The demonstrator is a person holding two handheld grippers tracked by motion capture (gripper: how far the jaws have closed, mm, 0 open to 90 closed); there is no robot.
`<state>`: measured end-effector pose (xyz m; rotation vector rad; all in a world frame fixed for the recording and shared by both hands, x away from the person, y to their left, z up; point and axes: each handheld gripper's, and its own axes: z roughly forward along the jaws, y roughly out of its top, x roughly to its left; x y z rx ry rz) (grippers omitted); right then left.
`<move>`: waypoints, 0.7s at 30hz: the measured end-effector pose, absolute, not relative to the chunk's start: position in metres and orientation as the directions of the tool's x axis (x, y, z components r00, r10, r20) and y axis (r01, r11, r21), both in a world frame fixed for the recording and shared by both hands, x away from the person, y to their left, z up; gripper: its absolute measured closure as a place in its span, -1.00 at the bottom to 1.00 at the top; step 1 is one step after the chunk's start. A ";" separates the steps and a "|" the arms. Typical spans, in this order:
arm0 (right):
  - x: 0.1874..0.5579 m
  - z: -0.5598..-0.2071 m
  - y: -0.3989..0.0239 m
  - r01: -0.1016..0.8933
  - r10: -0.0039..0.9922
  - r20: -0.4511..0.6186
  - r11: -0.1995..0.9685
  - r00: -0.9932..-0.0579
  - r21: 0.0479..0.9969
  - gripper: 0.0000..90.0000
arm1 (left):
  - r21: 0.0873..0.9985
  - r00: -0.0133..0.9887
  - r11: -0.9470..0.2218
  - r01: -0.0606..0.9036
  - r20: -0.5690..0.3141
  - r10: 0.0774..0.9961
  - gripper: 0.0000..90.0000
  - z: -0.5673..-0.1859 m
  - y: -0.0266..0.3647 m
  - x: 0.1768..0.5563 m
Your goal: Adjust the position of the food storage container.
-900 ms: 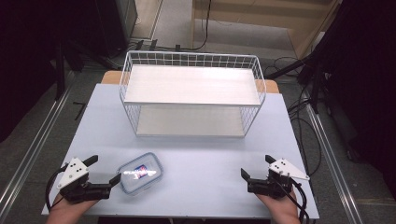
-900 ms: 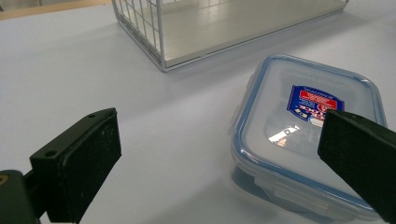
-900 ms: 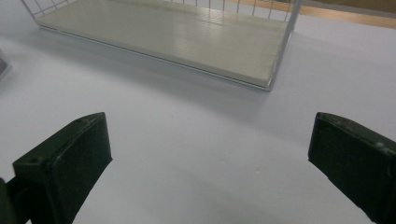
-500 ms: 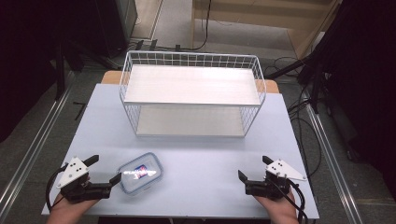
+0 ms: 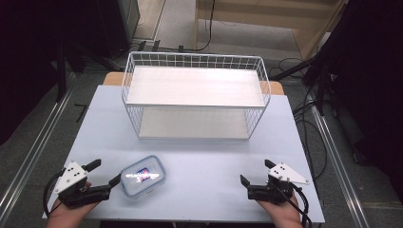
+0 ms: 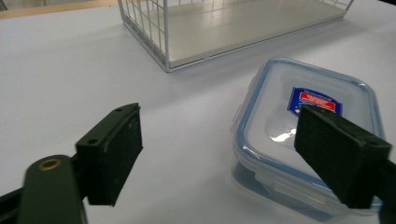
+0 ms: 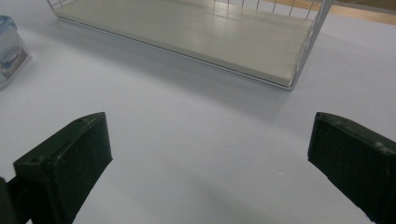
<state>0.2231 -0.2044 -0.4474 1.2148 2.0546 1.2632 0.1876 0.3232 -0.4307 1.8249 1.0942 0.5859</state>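
A clear plastic container (image 5: 142, 175) with a blue-rimmed lid and a red and blue label lies on the table near the front left. My left gripper (image 5: 105, 172) stands open just left of it, one jaw tip close to the container's edge. In the left gripper view the container (image 6: 299, 126) lies partly behind the right jaw, and the left gripper (image 6: 219, 140) has bare table between its jaws. My right gripper (image 5: 256, 171) stands open at the front right, over bare table. In the right gripper view the right gripper (image 7: 210, 140) holds nothing, and the container (image 7: 9, 51) shows at the far left edge.
A white wire two-tier rack (image 5: 195, 105) with pale boards stands at the back middle of the light table (image 5: 204, 156). It appears ahead in both gripper views (image 6: 154, 28) (image 7: 187, 32). Cables and metal rails lie on the floor beside the table.
My right gripper has shifted slightly to the left, still open. The left gripper and the container have hardly moved.
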 end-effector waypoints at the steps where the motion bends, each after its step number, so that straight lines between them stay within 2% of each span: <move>1: 0.223 -0.447 -0.203 0.452 0.851 0.076 0.198 -0.520 0.870 -1.00 | 0.878 0.502 -0.194 0.437 -0.060 0.863 -0.32 -0.430 0.324 0.187; 2: 0.223 -0.447 -0.203 0.452 0.851 0.076 0.198 -0.520 0.870 -1.00 | 0.881 0.510 -0.183 0.436 -0.074 0.857 -0.32 -0.430 0.325 0.186; 3: 0.223 -0.447 -0.202 0.450 0.850 0.074 0.201 -0.522 0.870 -1.00 | 0.878 0.508 -0.172 0.446 -0.090 0.857 -0.04 -0.431 0.325 0.184; 4: 0.223 -0.447 -0.202 0.450 0.850 0.074 0.201 -0.522 0.870 -1.00 | 0.878 0.508 -0.172 0.446 -0.090 0.857 0.12 -0.431 0.325 0.184; 5: 0.223 -0.447 -0.202 0.449 0.849 0.071 0.204 -0.523 0.870 -1.00 | 0.873 0.507 -0.169 0.457 -0.099 0.856 0.12 -0.432 0.326 0.183; 7: 0.223 -0.447 -0.201 0.448 0.847 0.070 0.206 -0.526 0.870 -1.00 | 0.862 0.490 -0.176 0.476 -0.094 0.867 0.39 -0.434 0.326 0.182; 8: 0.223 -0.447 -0.201 0.447 0.847 0.070 0.206 -0.526 0.870 -1.00 | 0.855 0.480 -0.181 0.486 -0.088 0.873 0.55 -0.436 0.327 0.182; 9: 0.224 -0.447 -0.201 0.447 0.846 0.073 0.204 -0.528 0.871 -1.00 | 0.843 0.464 -0.177 0.509 -0.095 0.881 0.87 -0.439 0.327 0.183; 10: 0.224 -0.447 -0.201 0.447 0.846 0.073 0.204 -0.528 0.871 -1.00 | 0.843 0.464 -0.177 0.509 -0.095 0.881 0.98 -0.439 0.327 0.183; 17: 0.224 -0.447 -0.200 0.447 0.846 0.077 0.200 -0.528 0.872 -1.00 | 0.794 0.470 -0.222 0.566 -0.090 0.878 1.00 -0.453 0.323 0.184; 21: 0.224 -0.447 -0.201 0.447 0.846 0.076 0.201 -0.528 0.872 -1.00 | 0.792 0.489 -0.234 0.564 -0.092 0.868 1.00 -0.454 0.319 0.183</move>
